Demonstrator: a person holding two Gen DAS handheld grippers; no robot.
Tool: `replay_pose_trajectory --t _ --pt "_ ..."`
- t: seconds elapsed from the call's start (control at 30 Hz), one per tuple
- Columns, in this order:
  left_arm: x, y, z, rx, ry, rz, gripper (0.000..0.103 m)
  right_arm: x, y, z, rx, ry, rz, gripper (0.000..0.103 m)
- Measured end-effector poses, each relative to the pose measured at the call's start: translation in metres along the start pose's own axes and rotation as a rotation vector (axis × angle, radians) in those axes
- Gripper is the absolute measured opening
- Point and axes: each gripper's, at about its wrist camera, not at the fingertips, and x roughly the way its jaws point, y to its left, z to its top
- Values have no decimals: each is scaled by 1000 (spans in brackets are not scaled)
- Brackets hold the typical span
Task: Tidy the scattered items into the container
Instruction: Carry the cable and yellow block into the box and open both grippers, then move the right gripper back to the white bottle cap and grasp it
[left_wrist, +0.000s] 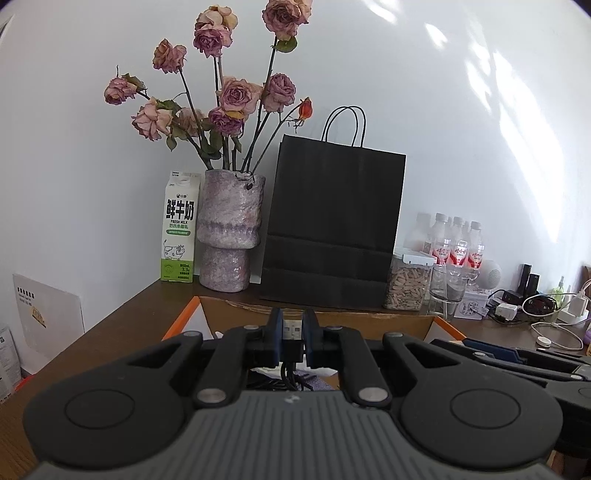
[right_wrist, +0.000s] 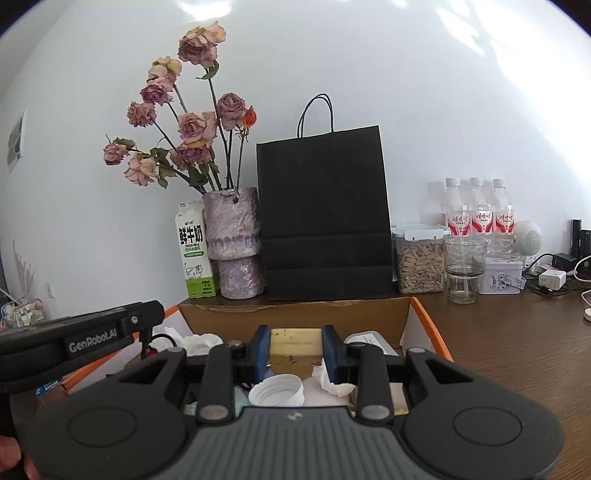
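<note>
While we hover over the cardboard box (right_wrist: 295, 314), our left gripper (left_wrist: 293, 334) pinches a USB plug (left_wrist: 293, 332) (cable dangling) — our right gripper (right_wrist: 295, 347) clamps a yellow sponge (right_wrist: 294, 341).

Brown wood-grain tabletop (right_wrist: 517, 350) against a white wall. Standing on it along the wall: milk carton (right_wrist: 194, 254), purple vase (right_wrist: 236, 247), black paper bag (right_wrist: 325, 218), seed jar (right_wrist: 419, 264), glass (right_wrist: 463, 271), bottles (right_wrist: 476, 218), tin (right_wrist: 500, 277), chargers and cables (right_wrist: 552, 278). An open cardboard box (right_wrist: 295, 314) sits in front.
</note>
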Motion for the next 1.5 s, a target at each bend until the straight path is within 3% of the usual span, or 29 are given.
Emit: replay_pose_trajectory --t 0.07,0.1,0.13,0.17,0.23,0.3,1.07,1.5 --pt "-3 -1 -1 16 -30 12 18 -1 1 -1 -3 -8 -6 42" --pt "-5 -2 -2 21 -46 23 43 -1 1 -3 -6 -9 -19 75" --pt "-8 -3 -2 24 -64 42 91 0 3 -3 -11 -10 -42 103" --pt "-11 -4 -1 28 -96 64 103 -2 5 -4 -19 -25 -63 102" --pt "-18 -7 -2 46 -166 99 103 -7 7 -4 -41 -57 -85 103" --pt "-20 -10 -2 62 -186 108 103 -10 7 -4 -38 -73 -85 103" --pt "-21 -7 -12 71 -151 132 103 -18 6 -11 -51 -81 -98 103" --pt "-31 1 -25 81 -121 199 103 -29 11 -24 -121 -110 -107 103"
